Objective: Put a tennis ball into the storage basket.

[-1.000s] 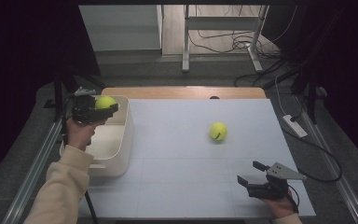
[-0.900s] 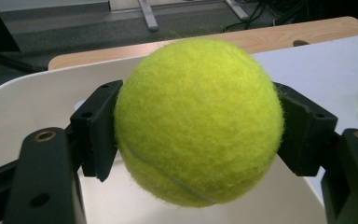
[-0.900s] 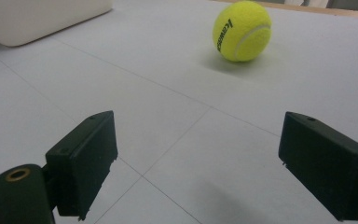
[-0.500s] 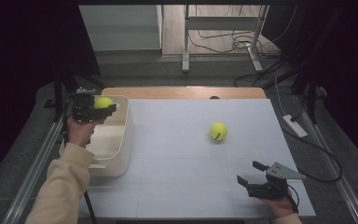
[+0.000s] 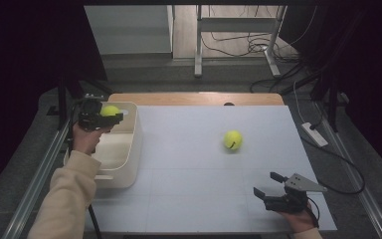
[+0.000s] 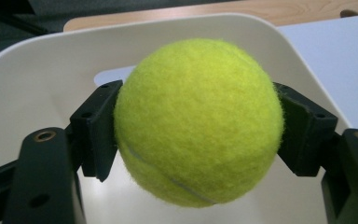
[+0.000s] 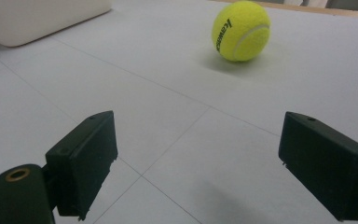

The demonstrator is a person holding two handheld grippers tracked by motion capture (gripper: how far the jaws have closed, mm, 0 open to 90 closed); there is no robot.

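Fingers of the left gripper (image 5: 110, 117) are clamped on a tennis ball (image 6: 198, 122), one pad on each flank, and they hold it above the far end of the white bin (image 5: 132, 149) at the left edge of the worktop (image 5: 189, 199). In the left gripper view the bin's pale floor and curved far wall lie directly under and behind the ball, so I judge the step to be the drop.

To do it well, keep the ball over the floor rather than the rim, lower it somewhat so it does not bounce out, then part the fingers evenly and lift straight up.

Over at the near right corner, the right gripper (image 5: 268, 185) rests with its fingers wide apart and nothing between them. A second tennis ball (image 5: 233, 140) sits on the worktop ahead of it, well apart, probably the next one to fetch.
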